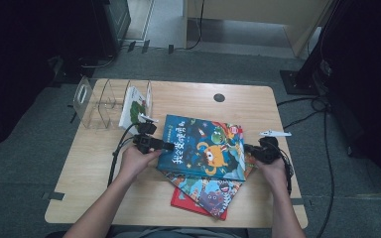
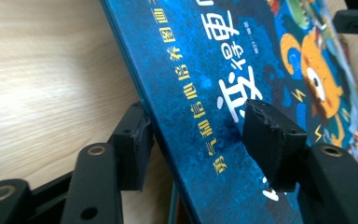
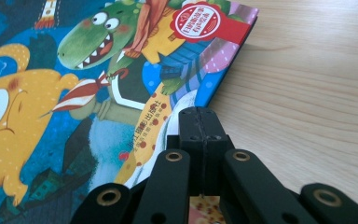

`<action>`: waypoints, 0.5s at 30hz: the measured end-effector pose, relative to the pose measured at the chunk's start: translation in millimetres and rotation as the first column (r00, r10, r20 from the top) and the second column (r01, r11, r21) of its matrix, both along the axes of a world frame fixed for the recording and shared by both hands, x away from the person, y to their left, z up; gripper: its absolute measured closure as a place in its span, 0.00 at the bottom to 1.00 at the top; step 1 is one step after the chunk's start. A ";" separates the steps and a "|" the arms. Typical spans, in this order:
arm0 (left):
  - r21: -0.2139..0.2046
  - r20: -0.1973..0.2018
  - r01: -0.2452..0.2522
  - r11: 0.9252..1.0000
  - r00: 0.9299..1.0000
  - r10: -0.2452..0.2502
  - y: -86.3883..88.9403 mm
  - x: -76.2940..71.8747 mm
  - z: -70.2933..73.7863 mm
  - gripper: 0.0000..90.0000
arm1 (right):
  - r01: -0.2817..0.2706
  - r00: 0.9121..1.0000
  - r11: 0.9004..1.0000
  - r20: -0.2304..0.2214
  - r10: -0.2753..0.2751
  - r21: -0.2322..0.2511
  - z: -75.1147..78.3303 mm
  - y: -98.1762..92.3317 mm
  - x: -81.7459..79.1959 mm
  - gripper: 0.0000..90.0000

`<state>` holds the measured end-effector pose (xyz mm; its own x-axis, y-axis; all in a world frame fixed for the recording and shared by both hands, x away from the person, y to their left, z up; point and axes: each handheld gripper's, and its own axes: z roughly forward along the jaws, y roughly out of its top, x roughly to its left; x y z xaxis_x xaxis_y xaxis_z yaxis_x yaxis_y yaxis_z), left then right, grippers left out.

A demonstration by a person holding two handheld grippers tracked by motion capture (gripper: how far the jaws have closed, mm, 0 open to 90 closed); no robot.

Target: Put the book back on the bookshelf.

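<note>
Two grippers at the blue picture book (image 1: pixel 206 146) on the wooden table (image 1: pixel 258 104)

Left gripper (image 1: pixel 171 146) straddles the book's lifted left edge, jaws spread, pads not pressing; right gripper (image 1: pixel 248 150), jaws pressed together, sits at its right edge. The book tops a stack. The clear file rack (image 1: pixel 101 101) holds one white book (image 1: pixel 134 106)

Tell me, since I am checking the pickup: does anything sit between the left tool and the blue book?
Nothing visible does. The left tool already straddles the spine edge of the blue book, one pad under it and one above the cover, with only a small gap left to close.
</note>
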<state>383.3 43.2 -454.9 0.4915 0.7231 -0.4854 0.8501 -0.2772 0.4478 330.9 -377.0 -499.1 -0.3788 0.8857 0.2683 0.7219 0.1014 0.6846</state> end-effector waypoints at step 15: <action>-0.072 -0.036 0.021 0.997 0.999 -0.024 20.1 10.5 88.1 0.69 | -0.146 0.989 0.989 0.015 0.145 0.029 -2.5 41.7 5.6 1.00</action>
<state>393.8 63.3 -366.8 0.4883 0.6746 -0.5537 0.8601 -0.2647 0.4360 336.4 -335.3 -501.6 -0.5066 0.8125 0.2885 0.6923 0.1839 0.6977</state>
